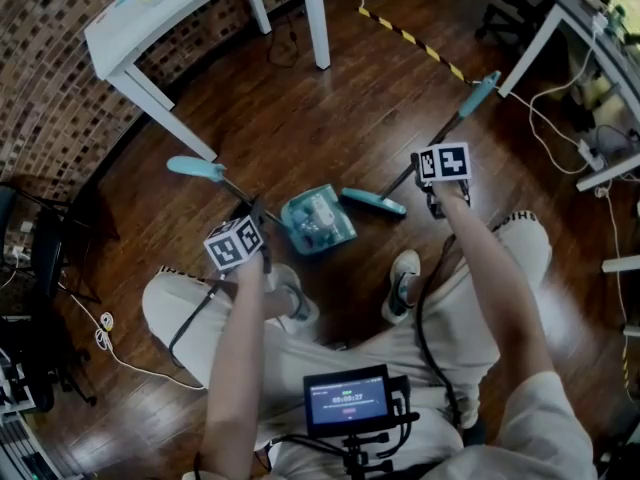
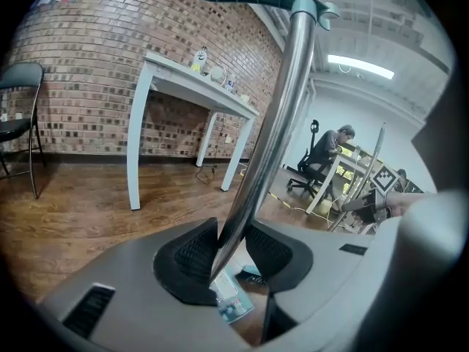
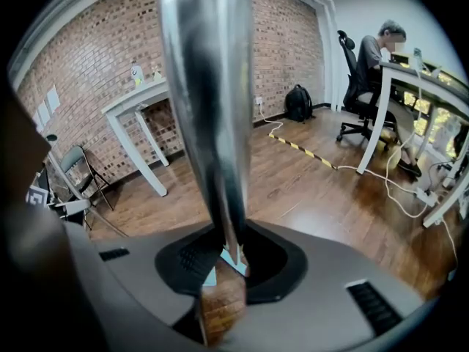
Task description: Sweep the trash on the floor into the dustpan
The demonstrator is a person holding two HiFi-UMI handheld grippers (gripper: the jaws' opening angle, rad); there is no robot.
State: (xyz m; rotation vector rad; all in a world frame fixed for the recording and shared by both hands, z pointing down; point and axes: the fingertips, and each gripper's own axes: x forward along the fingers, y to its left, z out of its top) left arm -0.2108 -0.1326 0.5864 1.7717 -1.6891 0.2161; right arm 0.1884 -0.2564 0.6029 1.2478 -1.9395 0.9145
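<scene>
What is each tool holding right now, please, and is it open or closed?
Left tool: closed on the dustpan pole.
Right tool: closed on the broom pole.

We see a dark wood floor [image 1: 330, 118]: the dustpan [image 1: 343, 236] sits mid-floor (trash [image 1: 315, 213] inside), the broom [image 1: 373, 201] resting at its 3 o'clock, a white table [image 1: 150, 13] at 11, striped tape [image 1: 410, 36] at 1.
</scene>
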